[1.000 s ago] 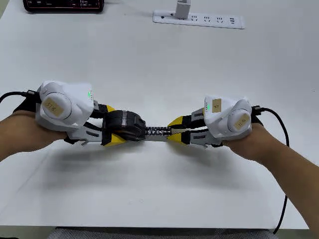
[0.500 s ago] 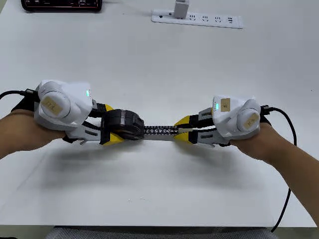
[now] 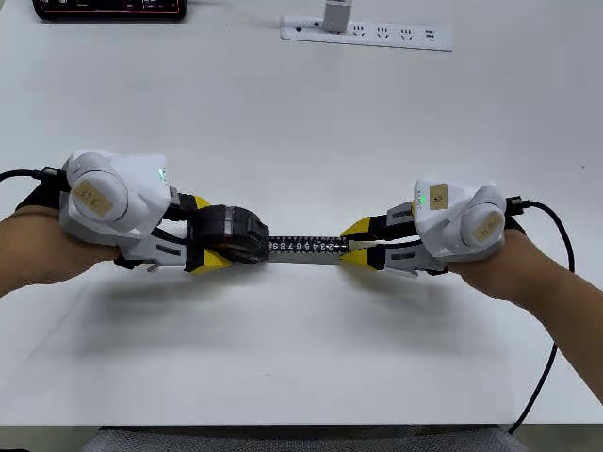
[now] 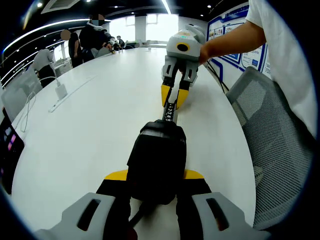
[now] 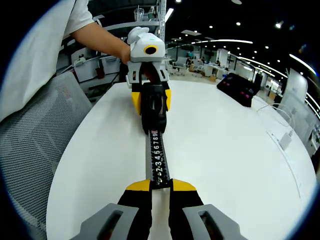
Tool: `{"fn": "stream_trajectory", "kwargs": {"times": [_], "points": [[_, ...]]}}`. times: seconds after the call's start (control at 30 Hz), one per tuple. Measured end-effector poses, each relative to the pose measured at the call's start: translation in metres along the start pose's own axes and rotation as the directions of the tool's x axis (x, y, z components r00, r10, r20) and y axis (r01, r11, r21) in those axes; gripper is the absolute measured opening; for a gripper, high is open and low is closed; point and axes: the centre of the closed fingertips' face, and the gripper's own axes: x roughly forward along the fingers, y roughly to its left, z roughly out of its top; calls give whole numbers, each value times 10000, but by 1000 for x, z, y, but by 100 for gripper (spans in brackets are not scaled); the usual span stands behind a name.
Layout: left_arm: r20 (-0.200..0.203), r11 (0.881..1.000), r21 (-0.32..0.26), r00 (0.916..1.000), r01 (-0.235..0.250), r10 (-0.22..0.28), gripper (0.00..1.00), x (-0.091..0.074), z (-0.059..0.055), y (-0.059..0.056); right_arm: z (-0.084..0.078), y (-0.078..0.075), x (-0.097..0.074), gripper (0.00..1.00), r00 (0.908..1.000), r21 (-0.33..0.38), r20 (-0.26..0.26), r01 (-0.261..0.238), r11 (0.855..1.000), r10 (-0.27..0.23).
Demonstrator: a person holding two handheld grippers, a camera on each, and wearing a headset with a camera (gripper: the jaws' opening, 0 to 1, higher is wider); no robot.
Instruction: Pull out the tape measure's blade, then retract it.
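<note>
One black tape measure [image 3: 231,235] sits low over the near middle of the white worktop [image 3: 301,122]; whether it touches the surface cannot be told. Your left gripper [image 3: 207,235] has it clamped, with a yellow-tipped jaw pressed against each side of the case. From the case's mouth a short length of blade [image 3: 303,247] is out, dark with white numerals up to about nine. It runs straight and level to your right gripper [image 3: 354,246]. That gripper's jaws are drawn close together and pinch the blade's free end between their yellow tips. In the right gripper view the numbered strip leads directly away from those tips to the case. The two grippers face each other tip to tip along one line, well apart, with your hands behind them and a dark cable [image 3: 556,282] trailing off each. At the far edge of the worktop lie a white power strip [image 3: 367,33] with a plug in it and, to its left, a dark flat device [image 3: 108,9]. A grey mesh chair [image 4: 270,150] stands beside you at the worktop's near edge.
</note>
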Motion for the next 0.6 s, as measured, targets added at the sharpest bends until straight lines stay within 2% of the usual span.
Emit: {"fn": "stream_trajectory", "kwargs": {"times": [0.6], "points": [[-21,10000,-5,10000,-24,24,30,1,0,0,-6,2,-9,8,9999,130,-140,56,9999,-54]]}}
